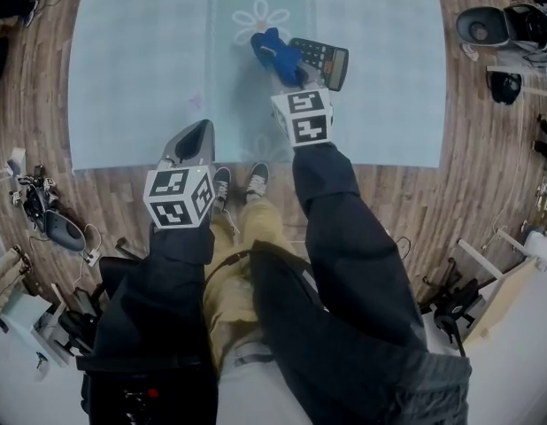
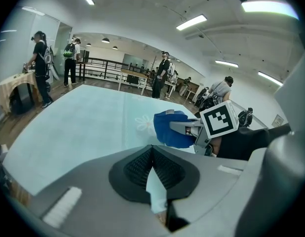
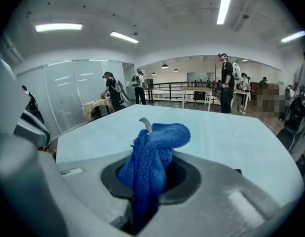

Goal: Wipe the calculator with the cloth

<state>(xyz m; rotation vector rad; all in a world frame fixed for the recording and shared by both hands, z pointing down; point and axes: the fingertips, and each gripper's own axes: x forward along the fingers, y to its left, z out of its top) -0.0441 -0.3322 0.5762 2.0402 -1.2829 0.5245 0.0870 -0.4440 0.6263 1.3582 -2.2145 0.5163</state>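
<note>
right claw (image 1: 292, 76) is closed on a blue cloth (image 1: 275, 53); in the right gripper view the cloth (image 3: 151, 154) is seen bunched between the jaws and sticking out past them. the cloth is held at the left end of a dark calculator (image 1: 325, 60), which lies keys up on the pale blue bench (image 1: 132, 69), just beside a flower print (image 1: 260, 18). whether cloth and calculator are touching cannot be told. left claw (image 2: 152, 154) is kept well apart from both, over the near bench edge, jaws drawn together with nothing gripped.
</note>
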